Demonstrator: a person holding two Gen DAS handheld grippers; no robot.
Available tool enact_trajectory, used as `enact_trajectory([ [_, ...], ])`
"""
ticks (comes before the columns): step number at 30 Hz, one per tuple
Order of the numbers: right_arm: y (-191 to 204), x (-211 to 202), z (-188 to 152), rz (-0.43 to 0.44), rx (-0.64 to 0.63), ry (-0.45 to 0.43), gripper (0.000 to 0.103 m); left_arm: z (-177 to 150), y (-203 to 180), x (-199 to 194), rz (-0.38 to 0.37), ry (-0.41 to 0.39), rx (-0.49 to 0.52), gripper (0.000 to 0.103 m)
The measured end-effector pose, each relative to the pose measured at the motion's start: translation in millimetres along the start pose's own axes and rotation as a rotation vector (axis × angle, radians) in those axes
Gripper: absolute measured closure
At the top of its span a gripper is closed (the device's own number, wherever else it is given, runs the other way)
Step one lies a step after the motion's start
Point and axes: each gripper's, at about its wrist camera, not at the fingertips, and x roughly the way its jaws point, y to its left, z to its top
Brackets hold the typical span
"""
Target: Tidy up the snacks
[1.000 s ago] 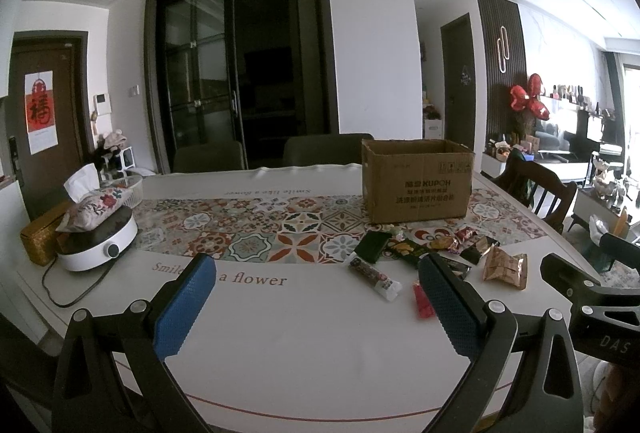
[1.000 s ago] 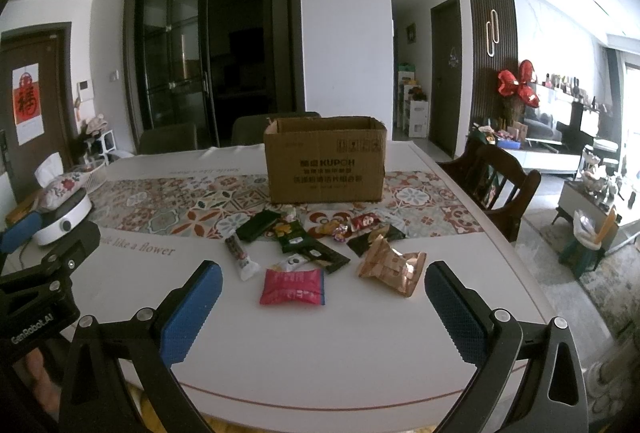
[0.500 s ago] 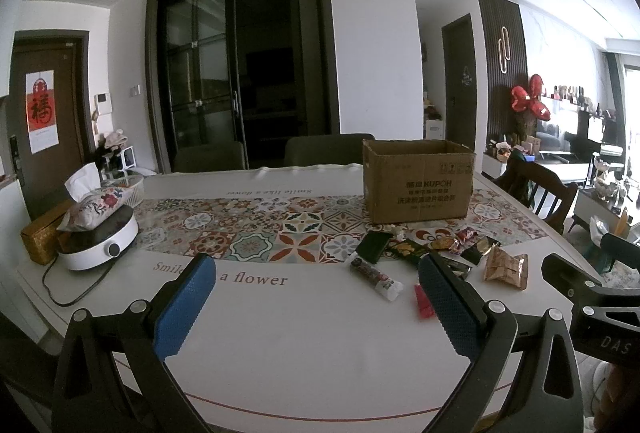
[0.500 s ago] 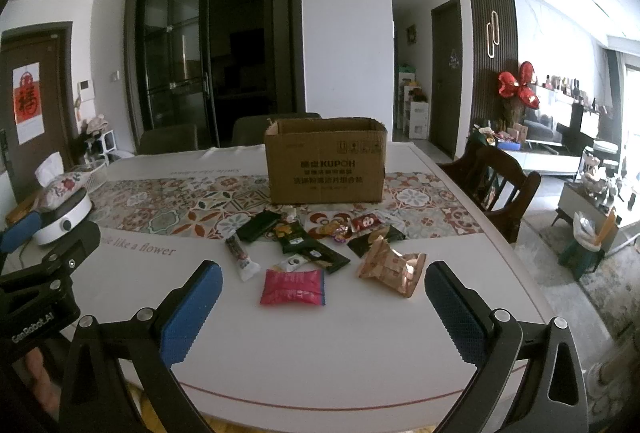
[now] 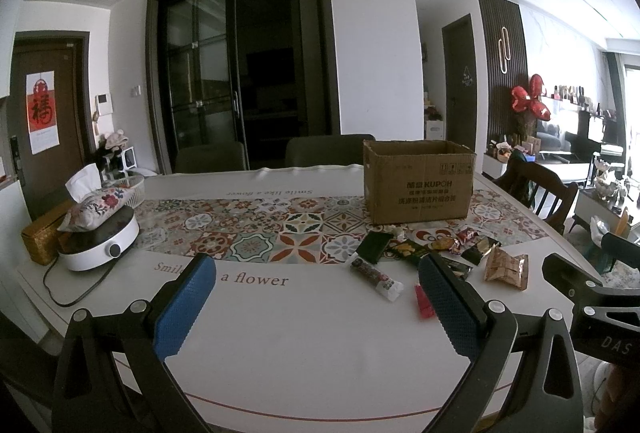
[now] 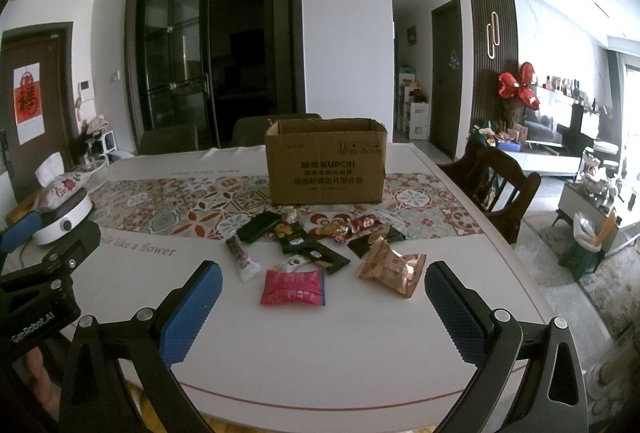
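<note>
Snacks loose on table, both grippers spread and empty

Left wrist view: snacks (image 5: 436, 253) lie scattered on the white table (image 5: 280, 333) in front of the open cardboard box (image 5: 418, 182), all to the right of centre. Left gripper (image 5: 320, 307) hangs over bare table near the front edge, blue pads wide apart, nothing between them. White-ended stick pack (image 5: 375, 277) lies ahead and right of it, long axis diagonal, white end pointing toward the camera and right. Red packet (image 5: 423, 303) is mostly hidden behind the right pad. Gold foil bag (image 5: 506, 267) is further right. Right gripper's body shows at the frame's right edge. Tissue pouch (image 5: 96, 203) sits on a white round appliance (image 5: 102, 243) far left, well apart from the snacks.

Right wrist view: right gripper (image 6: 320, 307) is also spread wide, holding nothing, low over the table's front. Red packet (image 6: 293, 287) lies flat straight ahead between the pad lines, long axis left-right across the jaws' opening line. Gold foil bag (image 6: 394, 265) is just right of it, near the right pad, tilted diagonally. Stick pack (image 6: 241, 258) is left of the red packet, white end toward the camera. Dark green packets (image 6: 314, 253) and small wrapped sweets sit between these and the box (image 6: 326, 163). Box opening faces up, beyond the pile.

Judgement: right gripper is nearer and squarer to the pile; red packet looks the easiest first pick, box the likely destination. No snack appears moved yet.
</note>
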Motion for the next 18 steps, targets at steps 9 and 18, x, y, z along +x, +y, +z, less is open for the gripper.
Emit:
enact_trajectory([
  [9,0.2,-0.5,-0.2,0.000,0.000,-0.001,0.001,-0.2,0.1,-0.4,0.000,0.000,0.000,0.000],
  [18,-0.1,-0.2,-0.1,0.000,0.000,-0.001,0.001,-0.5,1.0,0.0,0.000,-0.001,0.002,0.000],
])
